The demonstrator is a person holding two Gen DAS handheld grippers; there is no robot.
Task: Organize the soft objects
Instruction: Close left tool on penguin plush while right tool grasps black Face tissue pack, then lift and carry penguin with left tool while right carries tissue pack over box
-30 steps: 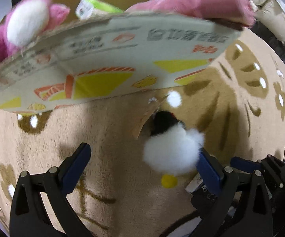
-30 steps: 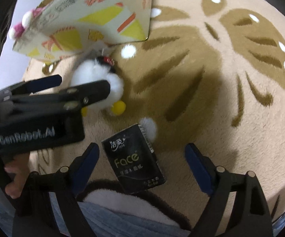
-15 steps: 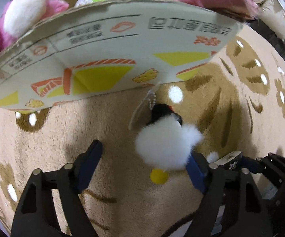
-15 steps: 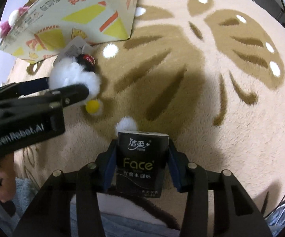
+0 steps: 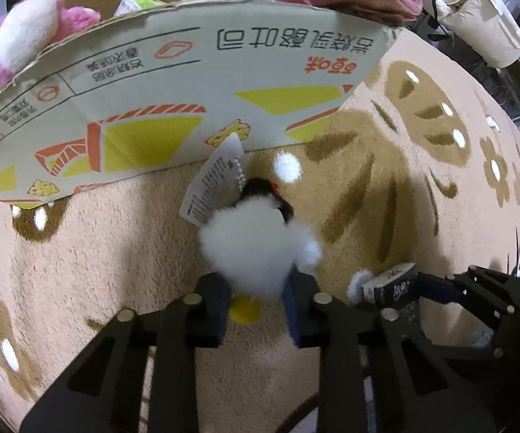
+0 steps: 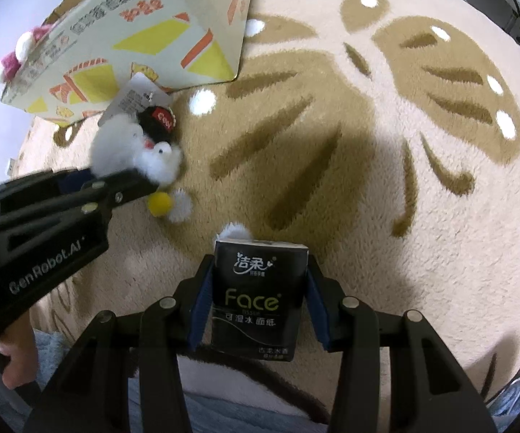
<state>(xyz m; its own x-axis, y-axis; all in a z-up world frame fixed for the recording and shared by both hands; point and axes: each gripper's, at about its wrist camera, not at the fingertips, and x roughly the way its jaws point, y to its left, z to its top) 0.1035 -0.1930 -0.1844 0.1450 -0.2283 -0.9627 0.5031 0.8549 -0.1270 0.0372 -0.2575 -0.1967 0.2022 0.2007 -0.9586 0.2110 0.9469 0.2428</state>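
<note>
the left gripper points forward and down toward the floor, its two blue-padded fingers drawn in close and pinching the lower part of the white plush toy between them. seen from the right wrist, its black body reaches in from the left, with the person's bare hand wrapped around the handle. the right gripper sits low, its blue pads pressed against both sides of the black tissue pack.
</note>
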